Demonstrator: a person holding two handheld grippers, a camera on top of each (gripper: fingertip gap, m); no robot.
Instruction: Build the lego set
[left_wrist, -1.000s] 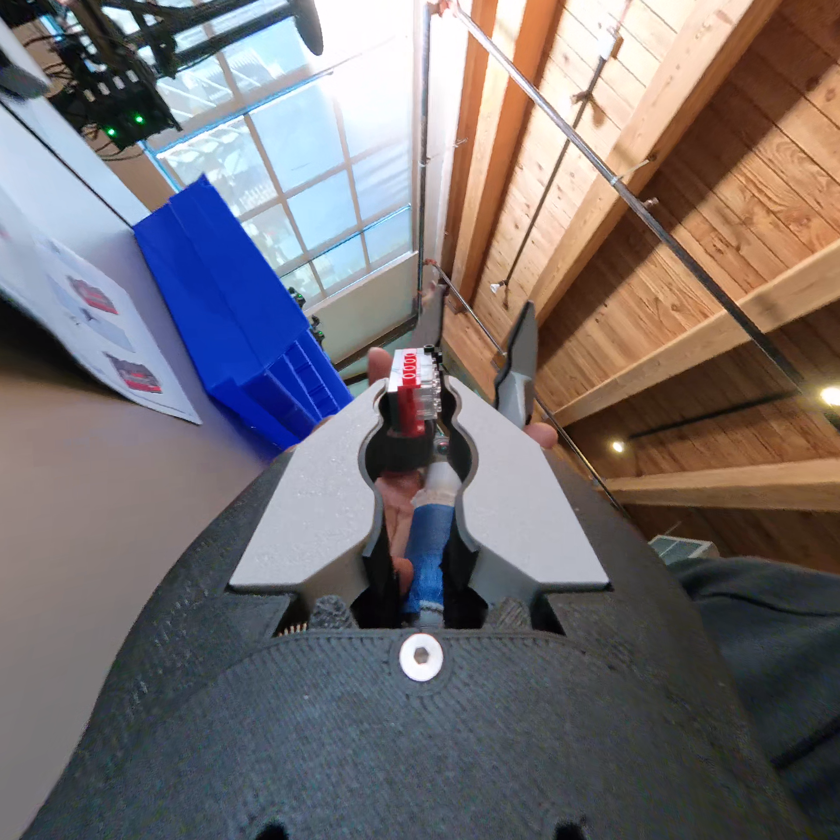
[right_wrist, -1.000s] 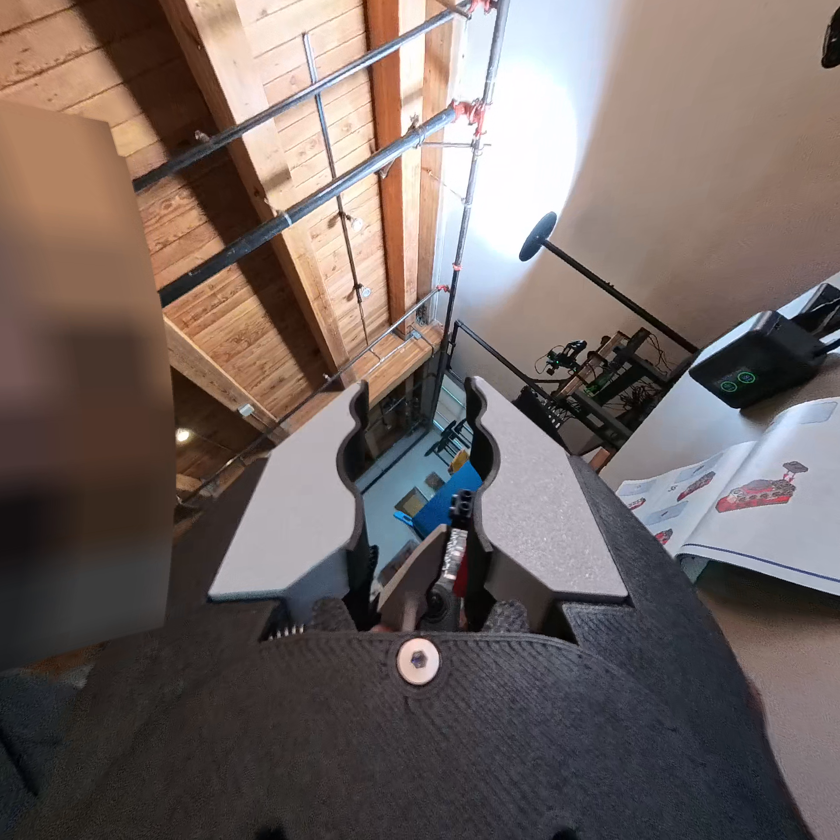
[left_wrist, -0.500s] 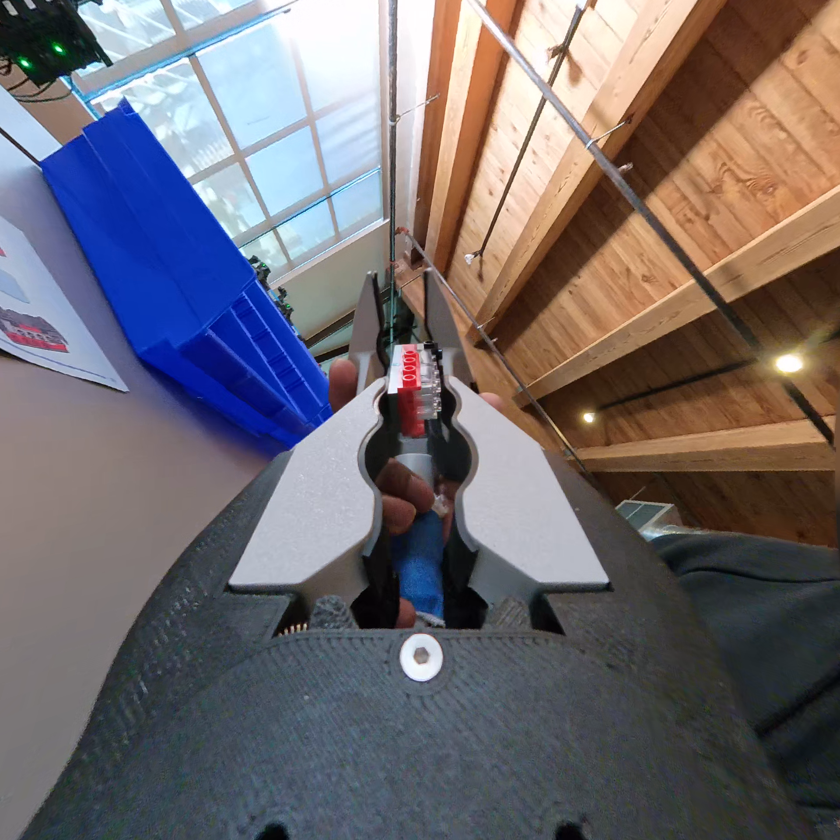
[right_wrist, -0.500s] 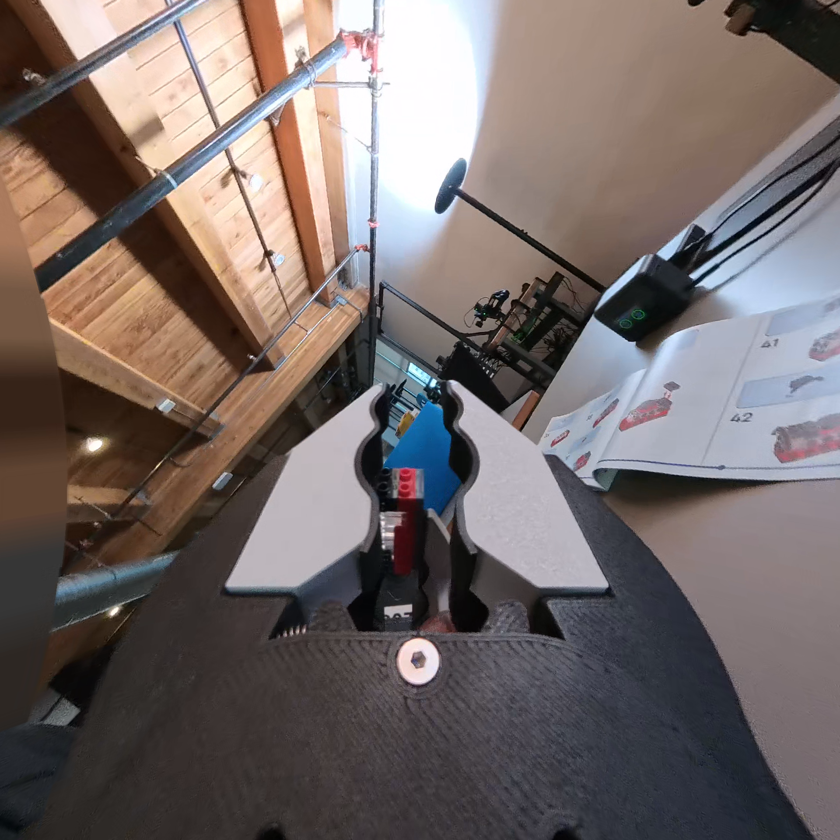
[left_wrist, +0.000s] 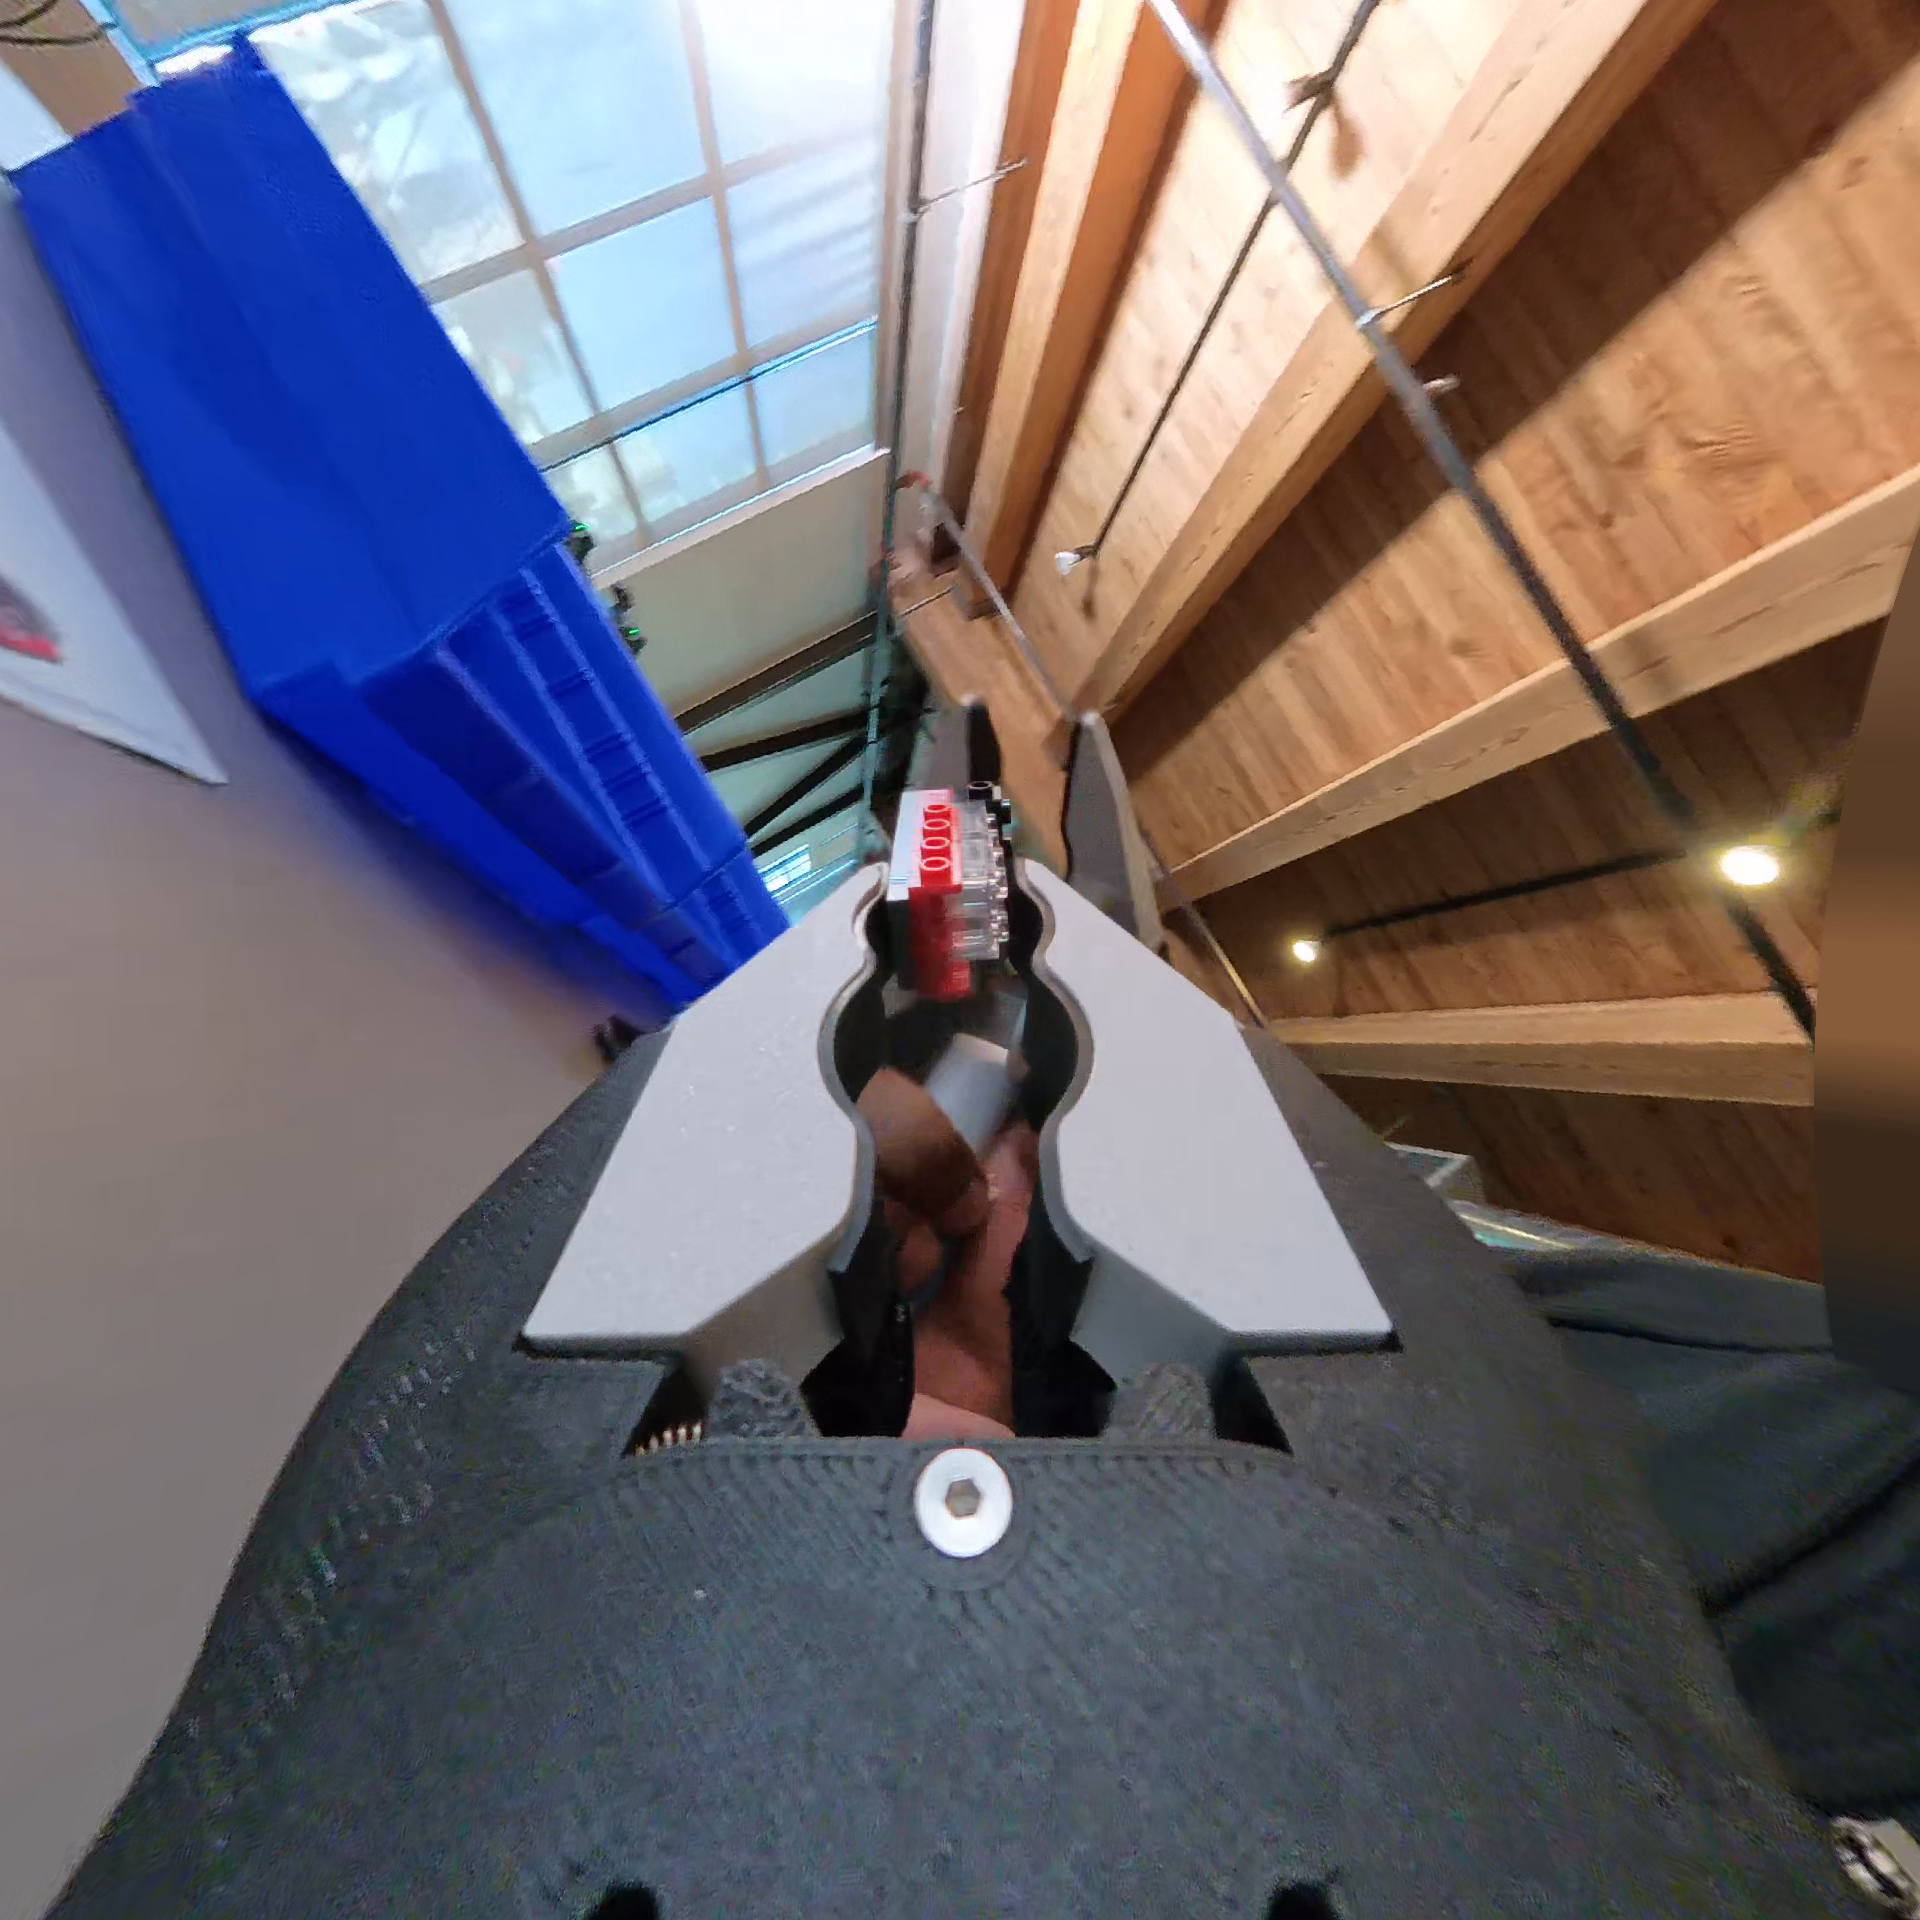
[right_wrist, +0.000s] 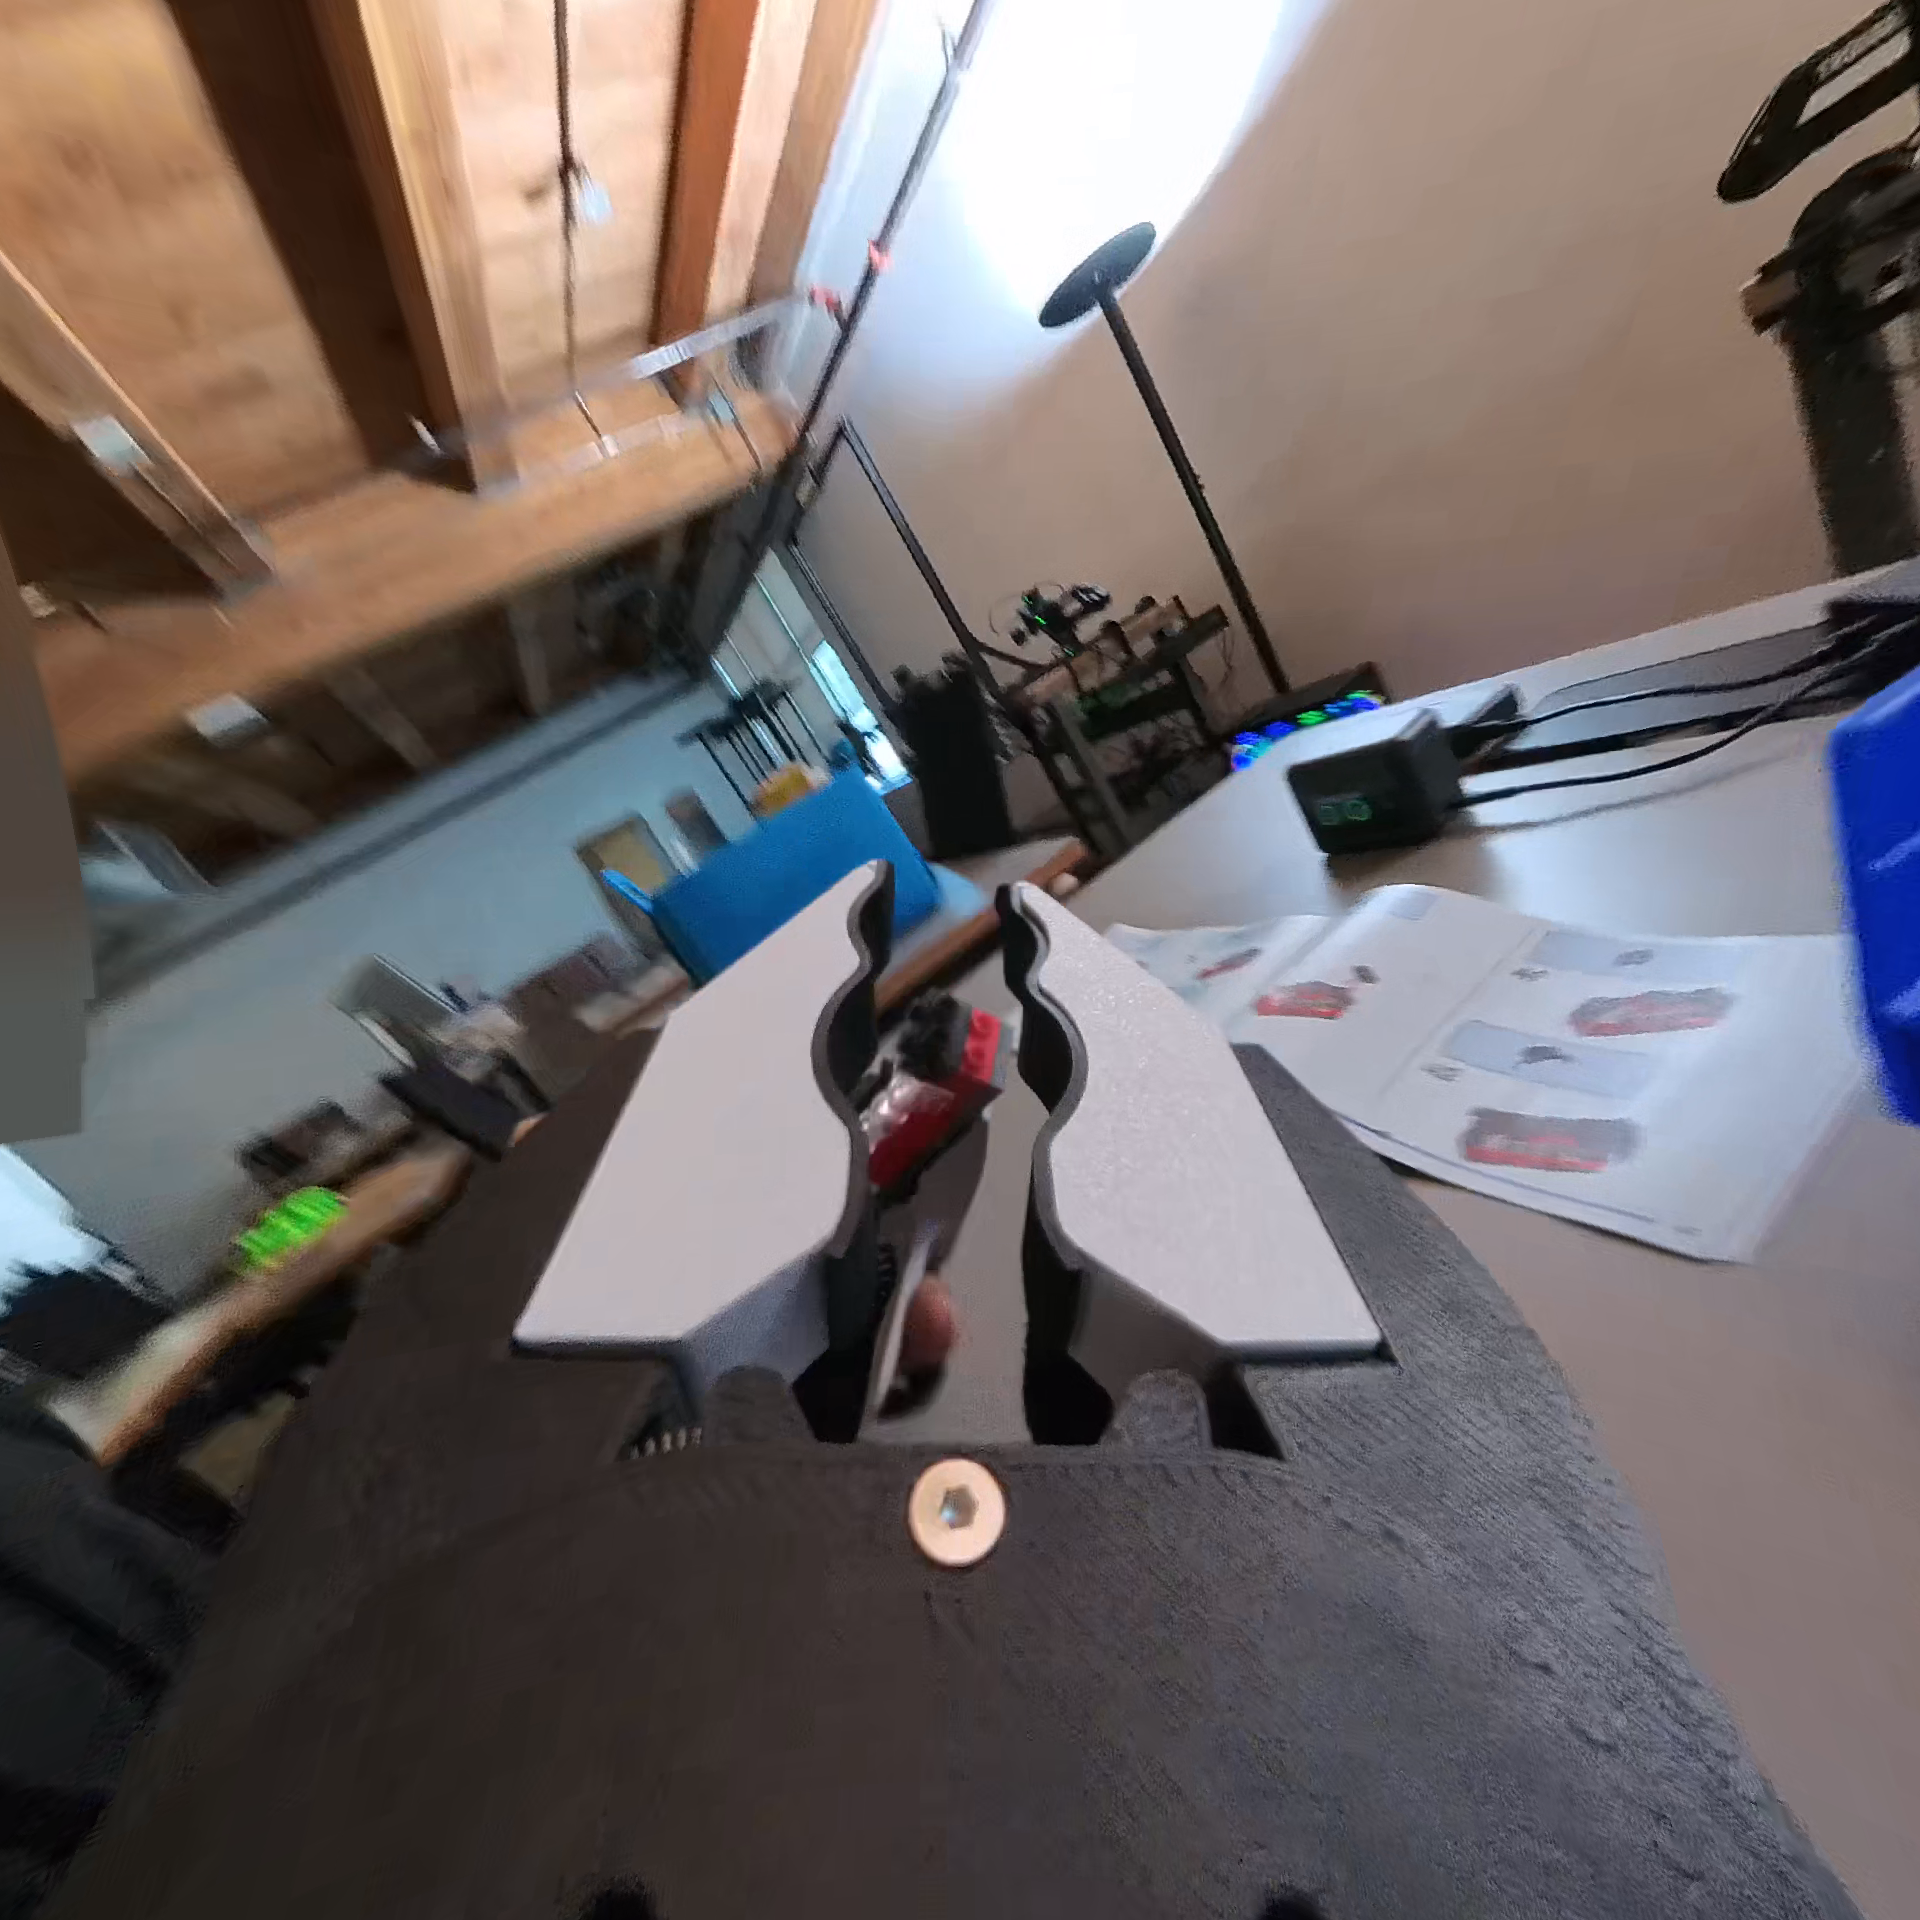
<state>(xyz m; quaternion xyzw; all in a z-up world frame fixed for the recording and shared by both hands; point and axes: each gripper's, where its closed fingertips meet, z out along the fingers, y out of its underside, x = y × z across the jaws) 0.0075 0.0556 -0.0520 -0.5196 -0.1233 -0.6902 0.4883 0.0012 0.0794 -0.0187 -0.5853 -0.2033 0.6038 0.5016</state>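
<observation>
I judged the build to be somewhere in the middle. A small assembly (left_wrist: 948, 902) of several bricks was already joined, but it was far from the red model printed in the instruction booklet (right_wrist: 1538, 1049), which lay open on the table (right_wrist: 1662, 1455) at the right of the right wrist view. How many steps remained, I could not tell from these pictures.

In the left wrist view the left gripper (left_wrist: 951, 894) was closed on this assembly and held it at its fingertips, near the centre of the frame, lifted against the wooden ceiling. It showed a red brick with round studs, clear transparent bricks beside it, and black parts at the far side and below.

The right gripper (right_wrist: 943, 914) had a narrow gap between its fingers, and nothing sat between the tips. In that blurred view the same red and black assembly (right_wrist: 940, 1070) appeared through the gap, beyond the fingers. A blue bin (left_wrist: 343, 499) stood at the upper left of the left view.
</observation>
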